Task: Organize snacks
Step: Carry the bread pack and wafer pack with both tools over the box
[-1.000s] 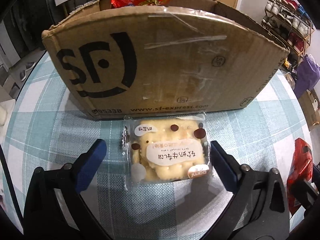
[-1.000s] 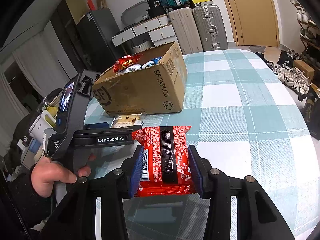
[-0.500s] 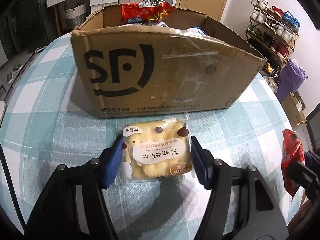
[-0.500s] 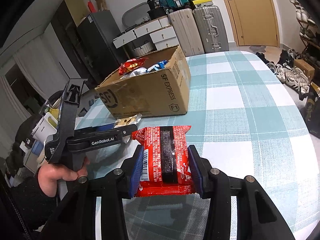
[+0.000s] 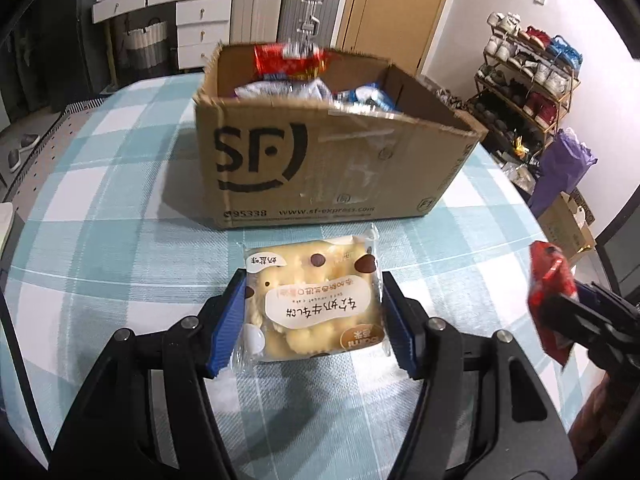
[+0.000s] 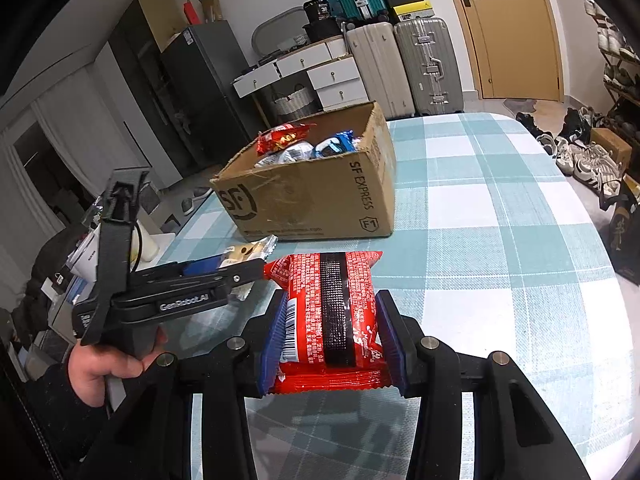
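Two grasps are shown: your left gripper, lower centre of its frame, has its blue pads clamped on the nougat cake packet, lifted before the SF Express carton; your right gripper pinches the red snack packet above the checked tablecloth, carton at upper centre

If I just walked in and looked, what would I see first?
Probably the big cardboard box on the checked tablecloth, already holding snack packets. Right in front of it, the left gripper is shut on a yellow cake packet, lifted off the cloth. Beside it, the right gripper is shut on a bright red snack packet.
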Tool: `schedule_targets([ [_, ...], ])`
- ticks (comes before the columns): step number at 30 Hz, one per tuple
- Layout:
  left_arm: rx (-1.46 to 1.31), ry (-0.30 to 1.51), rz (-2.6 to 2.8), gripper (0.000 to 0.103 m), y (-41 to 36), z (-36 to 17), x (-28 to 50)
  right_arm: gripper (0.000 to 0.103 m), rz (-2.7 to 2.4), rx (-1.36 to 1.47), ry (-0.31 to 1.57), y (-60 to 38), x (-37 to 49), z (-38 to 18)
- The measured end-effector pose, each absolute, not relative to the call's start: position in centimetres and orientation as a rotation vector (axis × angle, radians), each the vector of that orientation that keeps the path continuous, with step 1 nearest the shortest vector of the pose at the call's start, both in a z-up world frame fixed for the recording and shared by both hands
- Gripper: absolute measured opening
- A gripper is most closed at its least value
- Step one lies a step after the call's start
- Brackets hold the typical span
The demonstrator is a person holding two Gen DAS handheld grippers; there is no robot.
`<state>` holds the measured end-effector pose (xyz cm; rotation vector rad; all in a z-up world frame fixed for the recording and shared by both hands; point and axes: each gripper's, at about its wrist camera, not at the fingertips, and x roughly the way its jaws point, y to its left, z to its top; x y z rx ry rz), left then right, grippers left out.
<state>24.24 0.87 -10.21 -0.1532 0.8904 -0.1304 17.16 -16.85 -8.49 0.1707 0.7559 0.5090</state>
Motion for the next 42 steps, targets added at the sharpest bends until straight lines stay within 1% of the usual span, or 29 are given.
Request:
schedule_targets([
  [6, -0.153, 0.828, -0.130, 0.061, 2.1, -7.1, 21.3, 0.044, 0.528, 0.161, 0.748, -15.9, 17.2, -7.5],
  [11, -0.162, 0.781, -0.126, 0.061, 3.2, -4.4, 20.4, 0.044, 0.546, 0.150, 0.732, -15.0, 17.5, -6.2],
  [24, -0.149, 0.702, -0.151, 0.061, 6.1, 2.3, 19.7, 0.044, 0.604, 0.097, 0.683, -12.7, 21.4, -0.3],
  [31, -0.149, 0.688, -0.173, 0.061, 6.9, 5.7, 21.0, 0.044, 0.603, 0.038, 0.652, -9.9, 24.6, 3.6],
  [42, -0.136, 0.703, -0.207, 0.061, 6.3, 8.6, 25.7, 0.044, 0.585, 0.010, 0.644, -7.8, 28.8, 6.5],
])
